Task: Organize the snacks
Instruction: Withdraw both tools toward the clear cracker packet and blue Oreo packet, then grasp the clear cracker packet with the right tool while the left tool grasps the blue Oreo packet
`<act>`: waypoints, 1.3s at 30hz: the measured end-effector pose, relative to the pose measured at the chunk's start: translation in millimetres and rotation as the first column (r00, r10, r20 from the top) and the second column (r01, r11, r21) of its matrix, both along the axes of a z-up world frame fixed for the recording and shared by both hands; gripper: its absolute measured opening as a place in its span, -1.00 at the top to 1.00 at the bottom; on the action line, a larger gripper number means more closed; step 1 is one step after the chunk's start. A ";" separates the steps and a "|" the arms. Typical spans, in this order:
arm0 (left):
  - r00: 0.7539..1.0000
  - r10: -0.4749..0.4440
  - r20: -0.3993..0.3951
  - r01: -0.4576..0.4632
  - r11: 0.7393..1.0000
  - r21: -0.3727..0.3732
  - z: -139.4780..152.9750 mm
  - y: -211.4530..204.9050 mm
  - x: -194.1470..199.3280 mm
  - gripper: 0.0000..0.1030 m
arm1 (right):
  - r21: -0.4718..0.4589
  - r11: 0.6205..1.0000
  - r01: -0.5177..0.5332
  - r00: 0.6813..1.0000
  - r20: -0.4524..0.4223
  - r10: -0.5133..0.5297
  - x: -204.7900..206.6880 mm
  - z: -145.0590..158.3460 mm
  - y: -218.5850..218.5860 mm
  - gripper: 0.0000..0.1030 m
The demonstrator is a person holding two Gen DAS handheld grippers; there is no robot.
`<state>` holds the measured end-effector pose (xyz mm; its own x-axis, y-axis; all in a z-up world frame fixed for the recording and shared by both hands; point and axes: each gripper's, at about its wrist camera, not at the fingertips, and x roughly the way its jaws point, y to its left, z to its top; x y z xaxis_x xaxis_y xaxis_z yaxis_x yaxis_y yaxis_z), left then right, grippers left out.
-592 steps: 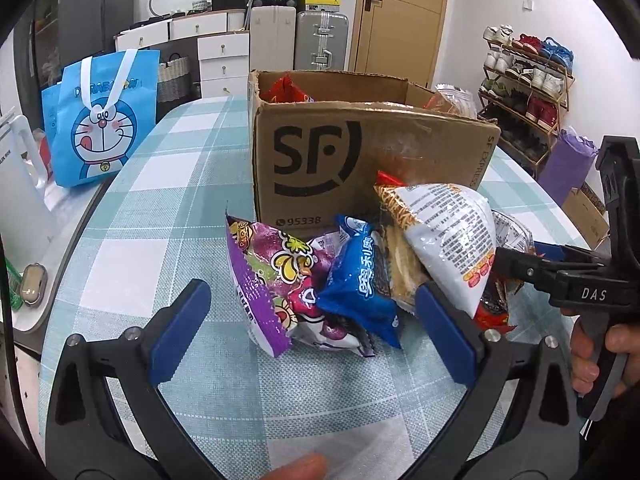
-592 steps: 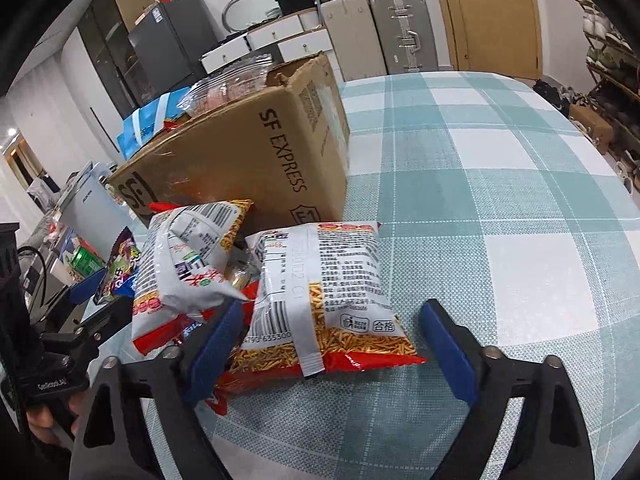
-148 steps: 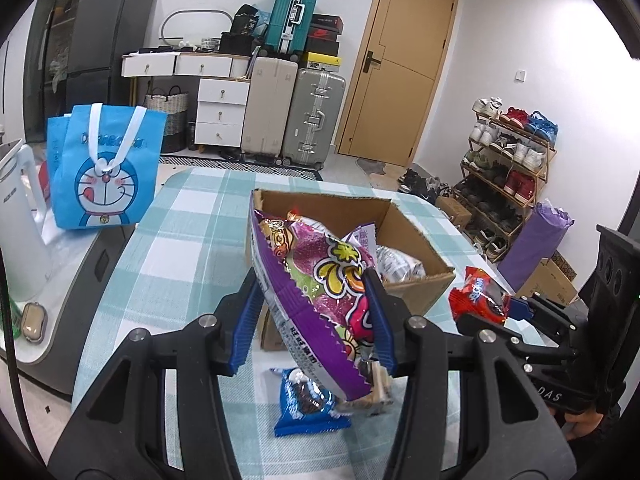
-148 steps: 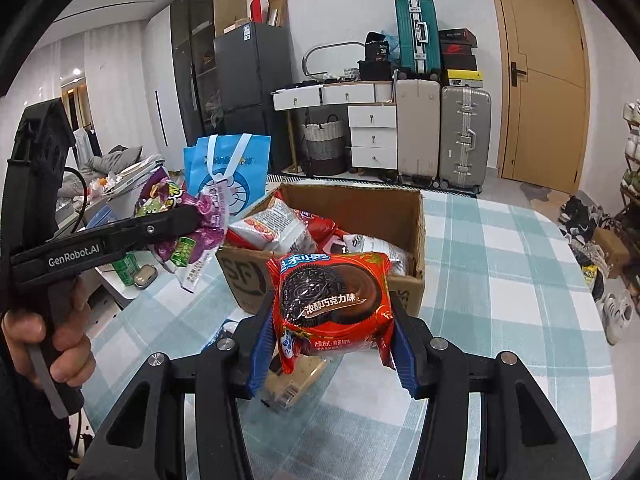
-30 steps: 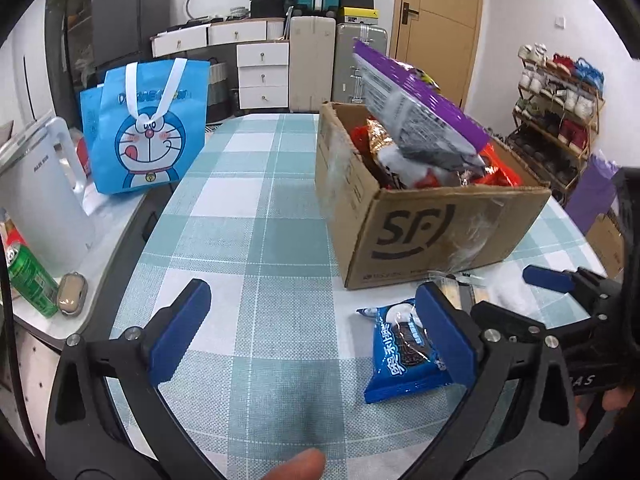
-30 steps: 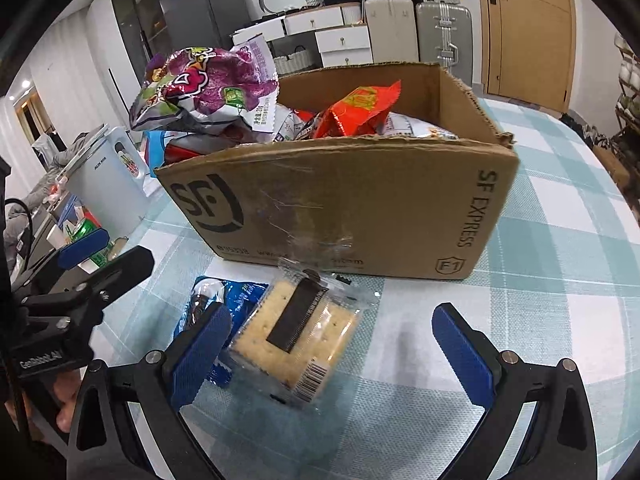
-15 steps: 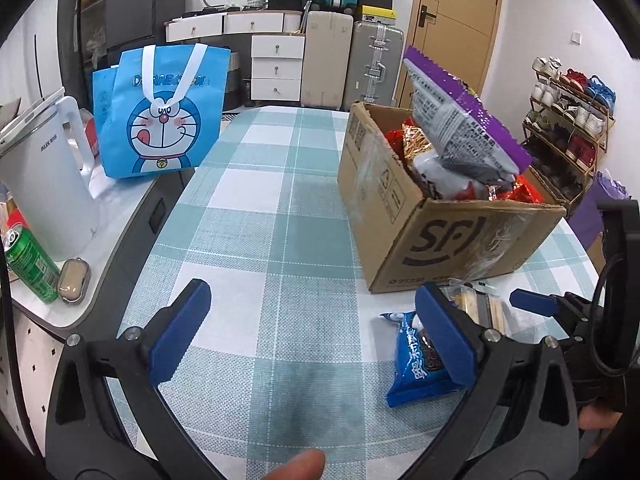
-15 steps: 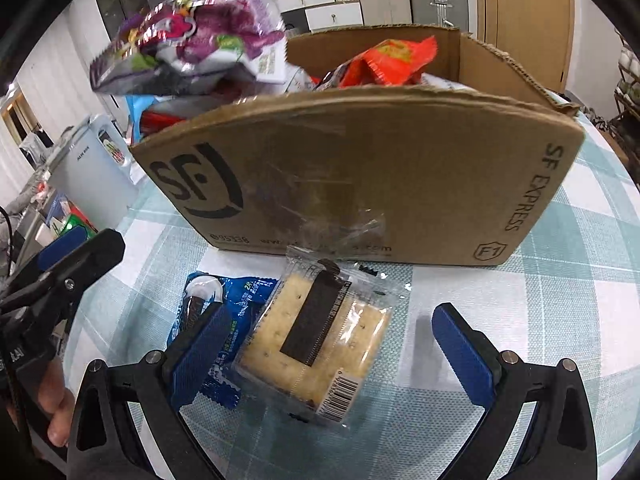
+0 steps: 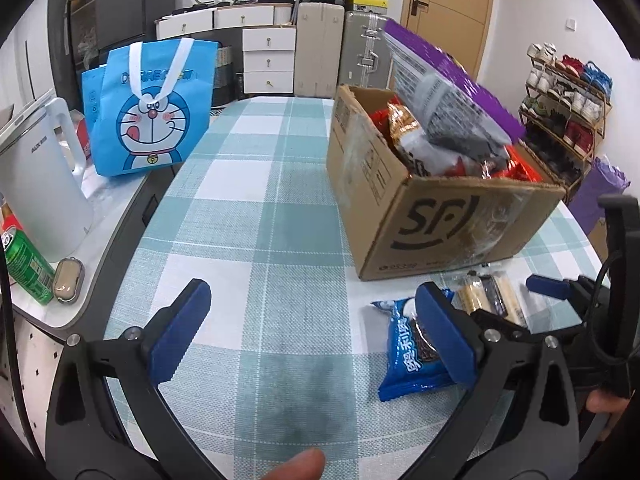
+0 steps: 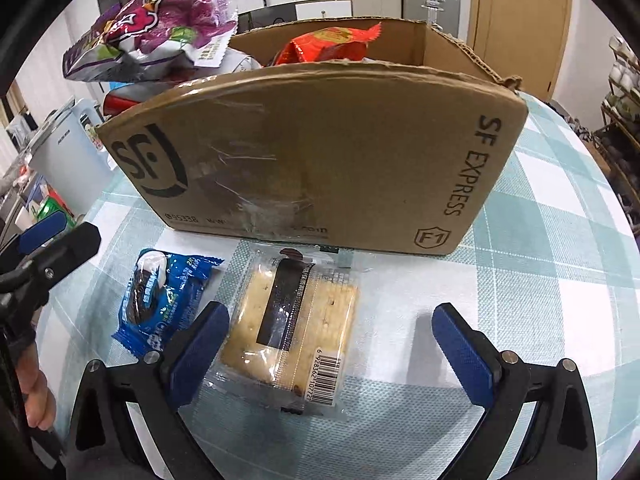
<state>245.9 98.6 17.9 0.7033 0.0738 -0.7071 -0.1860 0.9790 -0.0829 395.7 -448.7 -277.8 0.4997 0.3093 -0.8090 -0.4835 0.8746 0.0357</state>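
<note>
**Two snacks left on the table as box fills up**

A cardboard box point(image 10: 320, 152), printed with a courier logo, stands on a checked tablecloth point(image 9: 256, 216) and is heaped with snack packets. A purple bag point(image 10: 152, 36) lies tilted across the top at the box's 10 o'clock corner in the right wrist view, and an orange-red packet point(image 10: 328, 44) pokes above the rim near 12 o'clock.

Two items lie on the cloth just in front of the box. A clear-wrapped cracker pack point(image 10: 292, 328) sits between the spread fingers of the right gripper point(image 10: 334, 356), its left edge touching or just beside the left pad; nothing is pinched. A blue cookie packet point(image 10: 164, 300) lies just beside the crackers, at 9 o'clock from them.

The left gripper point(image 9: 316, 336) is also spread wide and empty, hovering over bare cloth, with the blue cookie packet point(image 9: 416, 352) partly hidden behind its right finger at 3 o'clock.

Off the table at 9 to 10 o'clock in the left wrist view stand a blue cartoon tote bag point(image 9: 150, 108), a white kettle point(image 9: 40, 176) and a green can point(image 9: 26, 268).
</note>
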 end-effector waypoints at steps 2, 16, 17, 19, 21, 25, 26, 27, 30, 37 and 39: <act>1.000 -0.012 -0.007 0.012 1.000 -0.001 -2.6 -3.9 1.1 -0.97 | -0.008 1.000 -0.008 1.000 0.000 0.008 0.7 -0.5 2.0 -0.99; 0.999 -0.032 -0.041 0.032 0.999 0.015 -12.9 -14.0 3.5 -0.97 | -0.050 0.998 -0.042 0.998 0.041 0.044 -2.1 -8.9 8.5 -0.86; 0.998 -0.034 -0.045 0.035 0.999 0.016 -13.9 -15.3 3.8 -0.97 | -0.048 0.998 -0.050 0.998 0.046 0.052 -2.5 -8.5 7.4 -0.78; 0.998 -0.039 -0.054 0.040 0.999 0.022 -15.8 -18.2 4.5 -0.97 | -0.047 0.997 -0.066 0.996 0.051 0.069 -4.9 -7.0 4.5 -0.61; 0.997 -0.044 -0.061 0.045 0.999 0.026 -17.7 -21.1 5.1 -0.97 | -0.047 0.994 -0.096 0.994 0.053 0.099 -8.1 -5.4 3.3 -0.35; 0.996 -0.056 -0.071 0.059 0.998 0.038 -21.5 -27.7 6.0 -0.97 | -0.046 0.990 -0.136 0.988 0.062 0.139 -15.8 -4.1 -0.8 -0.23; 0.996 -0.059 -0.072 0.062 0.997 0.044 -21.9 -30.3 6.1 -0.97 | -0.041 0.989 -0.140 0.987 0.069 0.143 -21.0 -5.5 -2.5 -0.22; 0.996 -0.062 -0.071 0.065 0.997 0.046 -22.3 -31.7 6.2 -0.97 | -0.034 0.989 -0.141 0.987 0.073 0.143 -25.3 -7.9 -4.9 -0.22; 0.994 -0.074 -0.075 0.078 0.996 0.046 -23.5 -36.6 6.4 -0.97 | -0.007 0.991 -0.137 0.988 0.076 0.137 -31.7 -12.2 -12.5 -0.20; 0.991 -0.099 -0.089 0.102 0.994 0.034 -30.1 -46.4 6.9 -0.97 | -0.016 0.995 -0.098 0.991 0.086 0.099 -38.6 -4.4 -39.6 -0.20; 0.990 -0.107 -0.090 0.110 0.993 0.036 -31.3 -49.3 6.7 -0.97 | -0.009 0.995 -0.099 0.992 0.076 0.099 -37.5 -4.8 -43.7 -0.20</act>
